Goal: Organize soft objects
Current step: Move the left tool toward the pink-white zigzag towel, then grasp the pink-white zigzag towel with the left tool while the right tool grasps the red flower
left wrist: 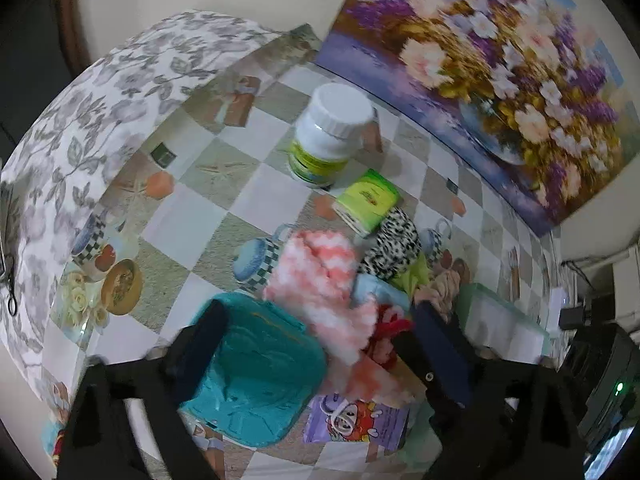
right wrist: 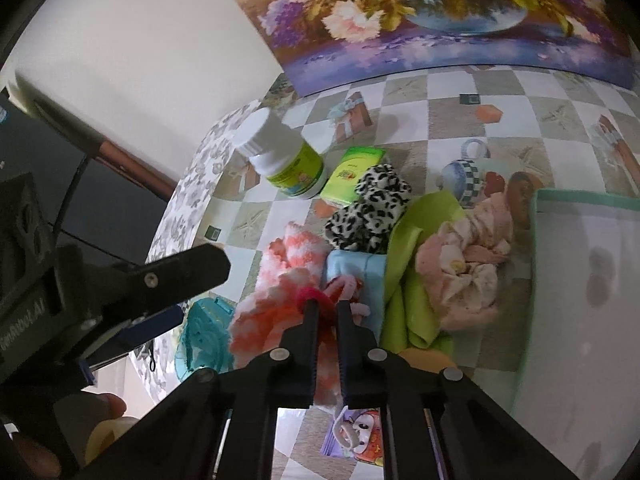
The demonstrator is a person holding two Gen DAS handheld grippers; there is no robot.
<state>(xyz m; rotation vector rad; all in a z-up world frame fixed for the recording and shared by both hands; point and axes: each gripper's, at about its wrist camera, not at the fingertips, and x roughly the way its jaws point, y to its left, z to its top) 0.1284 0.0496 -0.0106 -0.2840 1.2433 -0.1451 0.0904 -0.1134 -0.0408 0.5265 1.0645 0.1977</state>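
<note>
My right fingers (right wrist: 327,312) are almost closed, with only a thin gap, and they pinch a small red fuzzy ring (right wrist: 314,294) at their tips. My left fingers (left wrist: 320,344) are spread wide and hold nothing. One left finger hangs over a teal plastic lid (left wrist: 260,372) and the other hangs over the pile of soft things.

The red ring sits on top of a fluffy pink and white sock (right wrist: 280,280). Just beside the sock is a light blue cloth (right wrist: 354,270), and it touches a green cloth (right wrist: 416,280). A black and white spotted fuzzy thing (right wrist: 368,208) lies just behind them, toward the back edge of the worktop (right wrist: 520,92). A crumpled pale pink cloth (right wrist: 468,264) lies against the side of a pale box with a green rim (right wrist: 580,280) at the right side of the worktop.

Behind the spotted thing is a small green packet (right wrist: 352,172), and next to it stands a white bottle with a green label (right wrist: 284,160). A flower painting (right wrist: 440,20) leans at the back edge. Close to my fingers, at the front edge, lies a purple cartoon packet (right wrist: 356,436).
</note>
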